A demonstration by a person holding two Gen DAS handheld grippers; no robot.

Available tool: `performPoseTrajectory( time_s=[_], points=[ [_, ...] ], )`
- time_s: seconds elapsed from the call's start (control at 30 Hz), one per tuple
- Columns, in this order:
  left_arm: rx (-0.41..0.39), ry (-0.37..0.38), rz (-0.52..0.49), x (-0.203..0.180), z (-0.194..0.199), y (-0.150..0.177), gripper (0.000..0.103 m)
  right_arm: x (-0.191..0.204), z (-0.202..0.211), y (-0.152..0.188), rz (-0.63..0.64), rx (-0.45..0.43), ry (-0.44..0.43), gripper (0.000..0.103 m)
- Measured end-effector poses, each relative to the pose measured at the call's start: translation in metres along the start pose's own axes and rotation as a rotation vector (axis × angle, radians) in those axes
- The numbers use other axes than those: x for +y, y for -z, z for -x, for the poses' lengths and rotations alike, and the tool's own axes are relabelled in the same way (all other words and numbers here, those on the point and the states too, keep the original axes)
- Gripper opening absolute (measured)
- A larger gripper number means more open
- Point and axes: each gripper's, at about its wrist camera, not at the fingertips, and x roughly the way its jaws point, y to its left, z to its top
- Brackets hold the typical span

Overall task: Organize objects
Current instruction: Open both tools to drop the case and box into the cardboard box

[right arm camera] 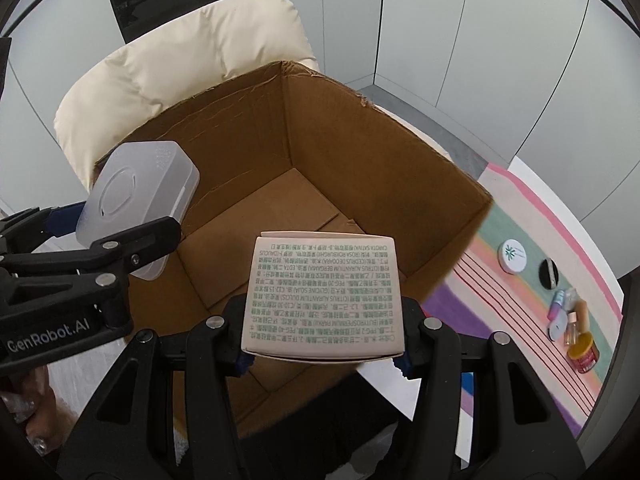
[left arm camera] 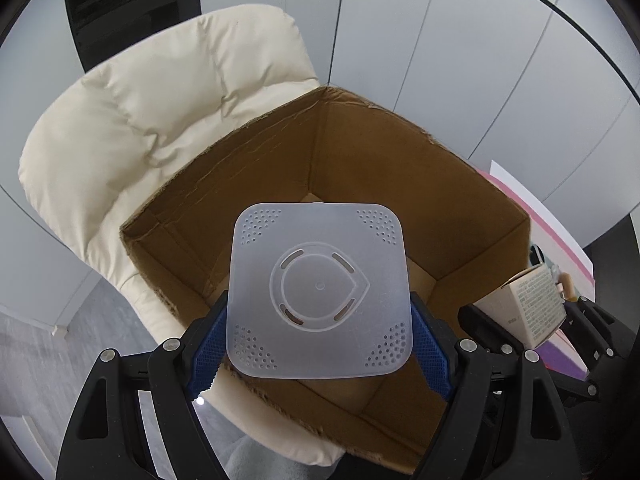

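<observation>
A: Start at the left gripper (left arm camera: 320, 344). What is it doing?

B: It is clamped on a frosted square plastic lid (left arm camera: 319, 292), the blue pads pressing its two side edges. The lid hangs flat above the open cardboard box (left arm camera: 460, 220), near the box's left wall as the right wrist view shows it.

A: And the right gripper (right arm camera: 322, 344)?

B: It is closed on a small cream carton (right arm camera: 323, 300) printed with green text, held by its lower sides. The carton also hangs over the box mouth, toward the near edge.

A: So which step is this?

B: I judge it the dropping-off step: both items are carried above the box and neither is yet inside. The box floor, as far as it shows, looks bare.

A: What surrounds the box?

B: It sits on a cream padded chair (left arm camera: 160, 120). To the right lies a striped cloth (right arm camera: 520, 280) on the surface, with a white round jar (right arm camera: 513, 256), a small black round thing, a few little bottles and a red jar with a yellow lid (right arm camera: 584, 354) waiting to be sorted.

A: What does the next move call for?

B: Probably lowering each item past the rim, well clear of the walls, then parting the fingers. The lid is light and thin, so releasing it low should keep it from flipping; the two grippers need to stay apart as they descend.
</observation>
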Motion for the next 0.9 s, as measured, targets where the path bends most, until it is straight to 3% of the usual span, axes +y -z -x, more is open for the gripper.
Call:
performPoseTrajectory(
  time_s=[0.03,0.07,0.33,0.9],
  points=[
    [0.019,-0.005,0.013,0.003,-0.004,-0.001,0.084,-0.001,-0.003,-0.001,-0.005,0.007,0.012,0.093],
    [0.047,-0.008,0.034,0.007,-0.009,-0.002,0.084,-0.002,-0.005,-0.002,-0.008,0.007,0.019,0.103],
    [0.053,0.013,0.071,0.018,-0.014,0.001,0.087,-0.015,-0.013,0.003,-0.07,-0.004,-0.039,0.103],
    [0.006,-0.023,0.029,0.012,0.007,0.007,0.087,-0.032,0.002,0.014,-0.13,-0.015,-0.022,0.103]
  ],
)
